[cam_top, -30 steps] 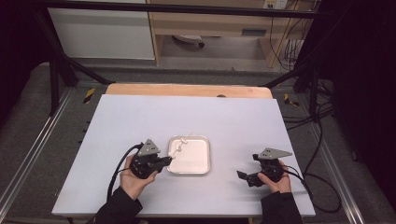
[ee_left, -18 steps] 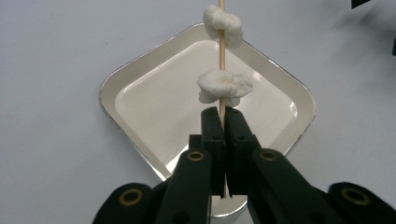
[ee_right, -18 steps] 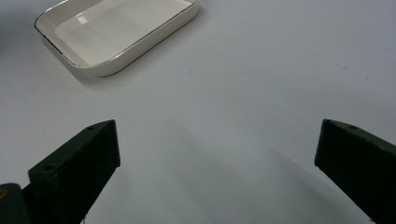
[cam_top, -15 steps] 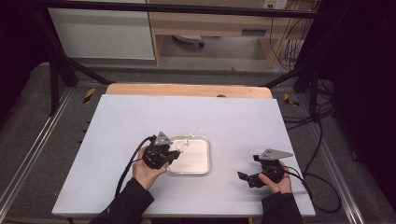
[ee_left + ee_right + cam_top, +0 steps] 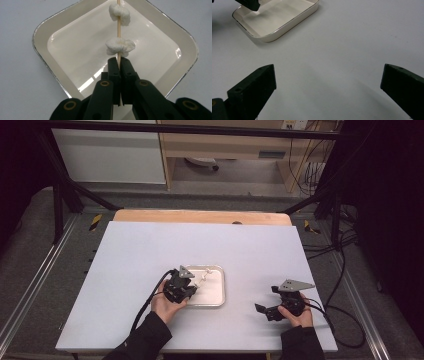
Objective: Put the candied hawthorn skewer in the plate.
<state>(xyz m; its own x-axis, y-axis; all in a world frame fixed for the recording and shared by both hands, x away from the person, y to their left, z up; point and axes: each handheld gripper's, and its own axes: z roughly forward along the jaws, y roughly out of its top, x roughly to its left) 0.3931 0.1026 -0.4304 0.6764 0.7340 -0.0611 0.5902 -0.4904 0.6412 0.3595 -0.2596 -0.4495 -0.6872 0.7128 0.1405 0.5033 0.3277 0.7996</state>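
A thin wooden skewer [image 5: 118, 30] carries two white marshmallow pieces [image 5: 120, 46], and my left gripper [image 5: 119, 65] is shut on its lower end. The skewer hangs over a shallow cream tray [image 5: 62, 85] with a metallic rim. From above, the left gripper [image 5: 186, 285] sits at the tray's [image 5: 216, 301] left side, with the skewer [image 5: 202, 279] reaching across the tray. My right gripper [image 5: 266, 310] rests on the white table at the front right, jaws wide apart with nothing between them. The tray [image 5: 287, 23] lies at the upper left of the right gripper view.
The white tabletop [image 5: 150, 250] lies on a wooden board [image 5: 200, 216] whose far strip is bare. Black cables [image 5: 345, 320] trail off the right side. Metal frame rails [image 5: 30, 285] run beside the table.
My left gripper has moved right and down, carrying the skewer from beside the tray to over it. The right gripper has stayed put.
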